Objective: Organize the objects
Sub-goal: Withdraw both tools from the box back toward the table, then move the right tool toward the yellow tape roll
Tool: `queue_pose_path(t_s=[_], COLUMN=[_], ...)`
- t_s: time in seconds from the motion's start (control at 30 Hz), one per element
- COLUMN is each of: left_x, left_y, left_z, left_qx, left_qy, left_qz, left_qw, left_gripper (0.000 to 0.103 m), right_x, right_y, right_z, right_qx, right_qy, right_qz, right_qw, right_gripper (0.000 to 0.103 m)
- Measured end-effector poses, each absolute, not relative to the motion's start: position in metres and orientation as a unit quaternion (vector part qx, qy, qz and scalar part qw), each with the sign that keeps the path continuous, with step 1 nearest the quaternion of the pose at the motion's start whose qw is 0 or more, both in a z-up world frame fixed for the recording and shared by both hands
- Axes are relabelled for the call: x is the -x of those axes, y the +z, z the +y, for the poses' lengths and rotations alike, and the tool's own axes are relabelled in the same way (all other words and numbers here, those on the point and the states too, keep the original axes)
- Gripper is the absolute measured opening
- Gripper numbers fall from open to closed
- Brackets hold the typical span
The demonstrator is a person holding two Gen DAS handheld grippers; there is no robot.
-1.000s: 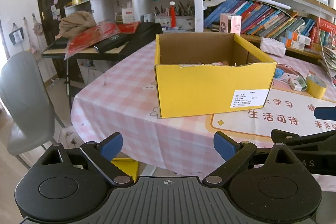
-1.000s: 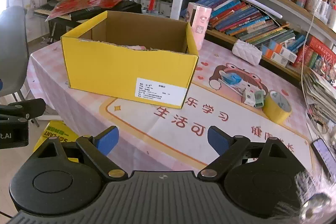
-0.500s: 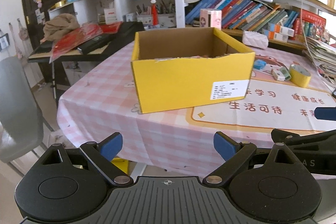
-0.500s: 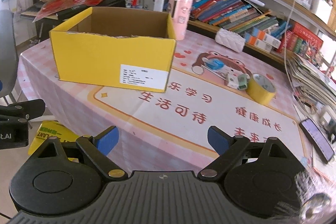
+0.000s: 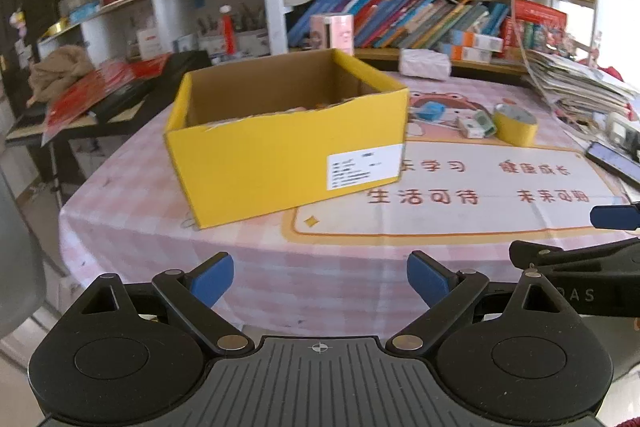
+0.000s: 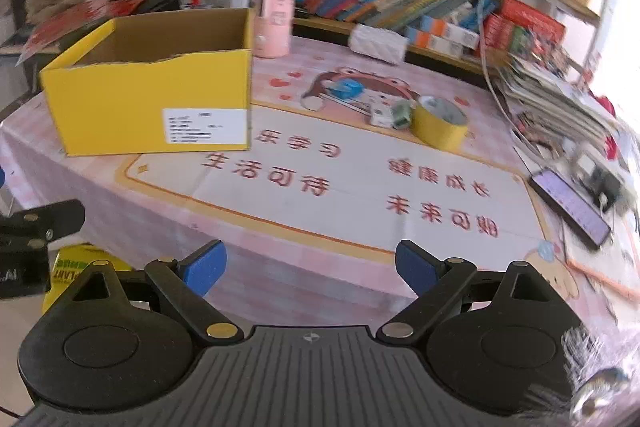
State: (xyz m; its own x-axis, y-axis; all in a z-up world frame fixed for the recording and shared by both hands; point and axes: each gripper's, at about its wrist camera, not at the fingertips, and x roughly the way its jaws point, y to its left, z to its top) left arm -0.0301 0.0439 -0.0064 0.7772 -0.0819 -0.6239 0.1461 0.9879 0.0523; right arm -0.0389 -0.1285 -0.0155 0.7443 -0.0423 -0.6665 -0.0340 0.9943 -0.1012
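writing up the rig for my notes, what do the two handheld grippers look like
Both match: the left gripper and right gripper have black linkage arms with brass-coloured pivot pins, round black discs on either side, a ribbed dark grey base bearing a small crosshair mark, and blue pads on the fingertips. White lettering shows on one body's side.

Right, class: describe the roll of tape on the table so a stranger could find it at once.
Start at the big yellow box on the pink table. Look right, past the small blue item. The roll of tape lies flat there, the only yellow ring.
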Motion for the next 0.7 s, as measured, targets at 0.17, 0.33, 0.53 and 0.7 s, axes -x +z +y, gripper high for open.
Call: queue_pose_path(t_s=[0.17, 0.33, 0.53, 0.7], left_x=[0.024, 0.02, 0.012, 0.0], left_y=[-0.006, -0.006, -0.006, -0.005], left_z=[0.033, 0.016, -0.006, -0.02], left_qx=[-0.051, -0.059, -0.068, -0.066], left_qy=[-0.076, -0.097, -0.117, -0.125], left_qz=[0.327, 0.326, 0.326, 0.326], left_qw=[0.941, 0.939, 0.936, 0.935], left_gripper=[0.095, 0.095, 0.095, 0.095], right_x=[0.041, 0.043, 0.042, 0.035], right_y=[-0.016, -0.016, -0.016, -0.015], right_z=[-0.139, -0.155, -0.176, -0.192], right_qx=[0.045, 0.039, 0.029, 0.024], right_qy=[-0.019, -0.037, -0.057, -0.065], right_qz=[0.36, 0.36, 0.362, 0.36], right_qw=[0.932, 0.931, 0.93, 0.931], right_gripper=[0.091, 0.091, 0.091, 0.091])
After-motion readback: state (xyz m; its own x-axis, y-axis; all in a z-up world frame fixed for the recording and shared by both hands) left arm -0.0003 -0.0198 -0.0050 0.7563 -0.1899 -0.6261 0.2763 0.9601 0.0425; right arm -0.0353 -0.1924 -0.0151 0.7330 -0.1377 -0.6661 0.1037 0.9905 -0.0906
